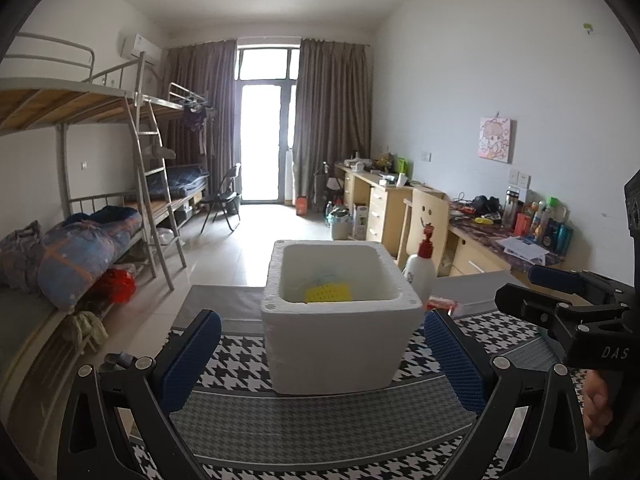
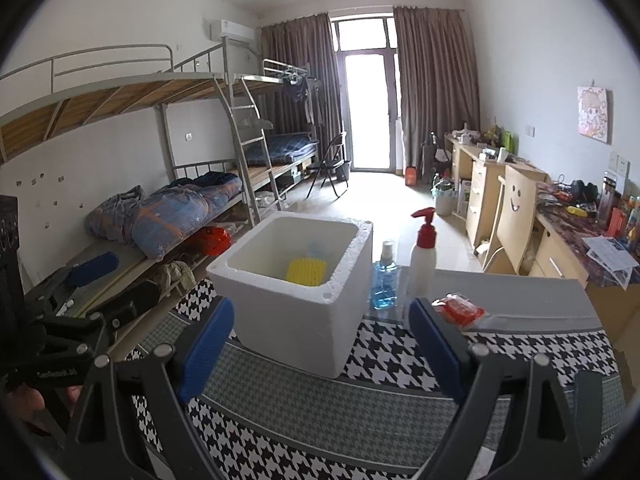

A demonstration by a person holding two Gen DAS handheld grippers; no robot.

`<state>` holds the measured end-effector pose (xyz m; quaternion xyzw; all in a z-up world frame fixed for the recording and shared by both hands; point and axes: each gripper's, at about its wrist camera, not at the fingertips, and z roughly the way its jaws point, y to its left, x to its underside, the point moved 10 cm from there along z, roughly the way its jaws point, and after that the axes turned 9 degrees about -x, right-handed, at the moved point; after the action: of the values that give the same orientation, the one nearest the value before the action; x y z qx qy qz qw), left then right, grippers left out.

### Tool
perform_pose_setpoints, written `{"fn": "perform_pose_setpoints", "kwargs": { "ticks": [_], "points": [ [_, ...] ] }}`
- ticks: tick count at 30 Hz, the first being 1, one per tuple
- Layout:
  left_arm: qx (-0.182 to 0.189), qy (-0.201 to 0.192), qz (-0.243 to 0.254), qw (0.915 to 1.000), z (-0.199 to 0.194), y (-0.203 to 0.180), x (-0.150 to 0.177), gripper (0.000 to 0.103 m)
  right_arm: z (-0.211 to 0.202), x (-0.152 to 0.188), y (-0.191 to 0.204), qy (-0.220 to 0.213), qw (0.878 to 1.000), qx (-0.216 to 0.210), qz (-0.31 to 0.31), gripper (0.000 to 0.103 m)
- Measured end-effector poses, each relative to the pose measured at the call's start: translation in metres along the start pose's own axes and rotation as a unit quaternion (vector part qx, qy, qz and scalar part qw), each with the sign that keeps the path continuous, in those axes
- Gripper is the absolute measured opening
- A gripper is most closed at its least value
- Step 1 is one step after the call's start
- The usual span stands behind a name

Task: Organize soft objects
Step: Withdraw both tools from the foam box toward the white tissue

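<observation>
Both tools, left tool [image 1: 322,360] and right tool [image 2: 322,346], hang with fingers apart and hold nothing; the red soft packet [image 2: 460,310] lies near the bench's far right edge, beside the foam box [image 2: 296,292]; I would approach it low, squeezing gently

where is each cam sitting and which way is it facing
Left wrist: on the left gripper, facing the foam box head-on, window beyond; its jaws open, right gripper at right edge.
Right wrist: on the right gripper, seeing the box from its right; jaws open, left gripper at left edge.
Shared: box, yellow sponge, red-pump bottle.
</observation>
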<state>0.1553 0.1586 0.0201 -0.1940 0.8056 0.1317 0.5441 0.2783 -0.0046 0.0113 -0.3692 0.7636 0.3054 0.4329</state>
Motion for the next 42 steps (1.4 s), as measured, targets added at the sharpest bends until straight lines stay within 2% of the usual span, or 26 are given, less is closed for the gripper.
{"fn": "perform_pose_setpoints", "kwargs": {
  "ticks": [10,22,42],
  "points": [
    [0.027,-0.005,0.0,0.9996,-0.016,-0.022,0.007,0.102,-0.024,0.013,-0.005,-0.015,1.0,0.018,-0.001,0.092],
    [0.041,-0.027,0.011,0.9987,-0.036,-0.042,0.007,0.102,-0.053,0.025,-0.013,-0.035,0.999,0.034,0.004,0.092],
    [0.073,-0.032,0.024,0.9966,-0.048,-0.071,0.023,0.102,-0.078,0.046,-0.029,-0.05,0.996,0.066,0.016,0.093]
  ]
}}
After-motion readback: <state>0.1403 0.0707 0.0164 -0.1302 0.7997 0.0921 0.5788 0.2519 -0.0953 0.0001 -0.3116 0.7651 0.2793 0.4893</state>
